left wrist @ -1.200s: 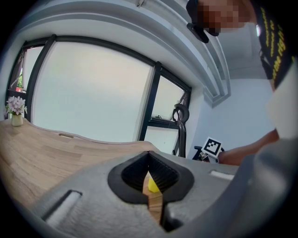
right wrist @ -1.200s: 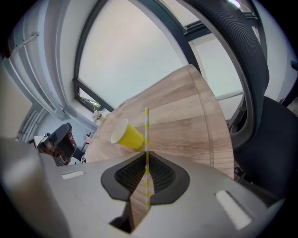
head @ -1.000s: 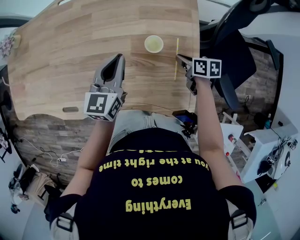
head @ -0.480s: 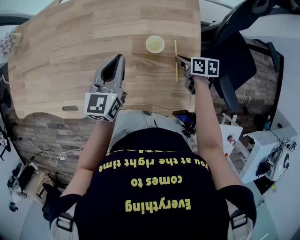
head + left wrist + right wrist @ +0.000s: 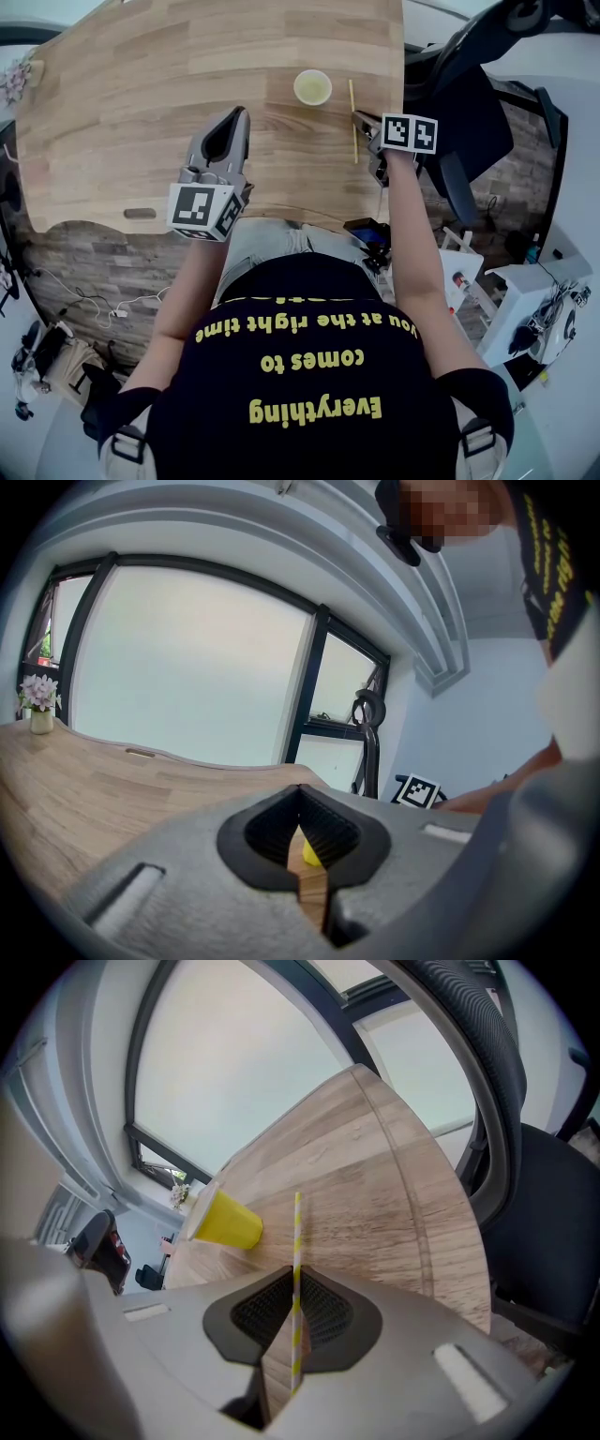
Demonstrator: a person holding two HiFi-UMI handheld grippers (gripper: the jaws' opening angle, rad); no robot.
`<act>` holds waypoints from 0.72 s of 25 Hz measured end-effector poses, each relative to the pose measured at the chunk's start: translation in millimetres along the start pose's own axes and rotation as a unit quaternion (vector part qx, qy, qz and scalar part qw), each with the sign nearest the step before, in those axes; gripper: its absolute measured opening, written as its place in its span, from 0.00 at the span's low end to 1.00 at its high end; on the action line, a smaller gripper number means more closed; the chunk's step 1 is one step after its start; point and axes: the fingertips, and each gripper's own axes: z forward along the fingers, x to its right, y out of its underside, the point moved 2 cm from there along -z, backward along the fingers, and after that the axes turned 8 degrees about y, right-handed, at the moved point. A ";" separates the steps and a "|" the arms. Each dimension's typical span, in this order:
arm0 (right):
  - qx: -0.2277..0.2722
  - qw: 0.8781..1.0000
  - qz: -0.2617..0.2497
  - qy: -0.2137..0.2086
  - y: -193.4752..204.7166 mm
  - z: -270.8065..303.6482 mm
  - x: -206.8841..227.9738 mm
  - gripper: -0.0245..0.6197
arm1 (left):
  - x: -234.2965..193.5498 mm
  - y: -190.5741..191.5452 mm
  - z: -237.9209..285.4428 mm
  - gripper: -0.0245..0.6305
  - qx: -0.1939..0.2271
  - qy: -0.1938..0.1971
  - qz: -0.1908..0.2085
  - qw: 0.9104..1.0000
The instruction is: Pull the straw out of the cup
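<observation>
One striped paper straw (image 5: 296, 1232), likely light and crushable, is clear of the yellow cup (image 5: 312, 87), beside it; right gripper (image 5: 294, 1283) pinches it mid-length; left gripper (image 5: 301, 803) closed, empty.

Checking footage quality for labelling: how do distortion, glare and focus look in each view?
Head view: evenly lit, sharp, table edges bowed. Left gripper view: window washed out pale, dark round corners. Right gripper view: strong fisheye curve, straw crisp.
</observation>
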 end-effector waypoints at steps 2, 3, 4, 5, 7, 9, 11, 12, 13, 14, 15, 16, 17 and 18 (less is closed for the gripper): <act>-0.002 1.000 0.000 0.000 0.5 0.4 -1.1 0.09 | -0.7 -0.3 -1.2 0.04 0.000 -0.001 -0.001 1.000; -0.004 1.000 0.000 0.000 0.7 0.8 -1.5 0.09 | -1.3 -0.4 -1.5 0.04 -0.001 -0.001 -0.001 1.000; -0.004 1.000 0.000 0.000 0.8 1.3 -1.7 0.09 | -2.0 -0.5 -1.5 0.04 -0.001 -0.001 -0.002 1.000; -0.005 1.000 0.000 0.001 0.8 1.8 -1.7 0.09 | -2.5 -0.5 -1.3 0.04 -0.001 -0.002 -0.002 1.000; -0.004 1.000 0.000 0.001 0.7 2.5 -1.1 0.09 | -2.8 -0.7 -0.6 0.04 0.000 -0.002 -0.002 1.000; -0.003 1.000 -0.002 0.001 0.8 3.1 -0.6 0.09 | -2.9 -0.8 -0.3 0.04 0.001 -0.002 -0.001 1.000; -0.003 1.000 -0.005 0.001 0.6 3.1 -1.0 0.09 | -2.9 -1.1 -0.9 0.04 0.002 -0.003 -0.001 1.000; -0.002 1.000 -0.005 0.001 0.3 2.6 -1.5 0.09 | -2.7 -1.5 -1.5 0.04 0.003 -0.003 -0.002 1.000; 0.000 1.000 -0.006 0.000 -0.3 1.9 -1.8 0.09 | -2.4 -1.7 -1.9 0.04 0.003 -0.004 -0.002 1.000; 0.002 1.000 -0.005 -0.002 -1.1 1.2 -1.9 0.10 | -1.9 -1.8 -2.0 0.04 0.003 -0.004 -0.002 1.000; 0.004 1.000 -0.005 -0.004 -2.1 1.0 -1.8 0.11 | -1.7 -1.7 -1.8 0.04 0.003 -0.005 -0.002 1.000; 0.005 1.000 -0.005 -0.006 -3.0 1.0 -1.7 0.13 | -1.6 -1.5 -1.4 0.04 0.002 -0.005 -0.002 1.000; 0.005 1.000 -0.004 -0.007 -3.5 1.2 -1.8 0.15 | -1.6 -1.3 -1.2 0.04 0.002 -0.005 -0.002 1.000; 0.005 1.000 -0.003 -0.008 -3.6 1.4 -1.9 0.15 | -1.6 -1.1 -1.3 0.04 0.002 -0.005 -0.002 1.000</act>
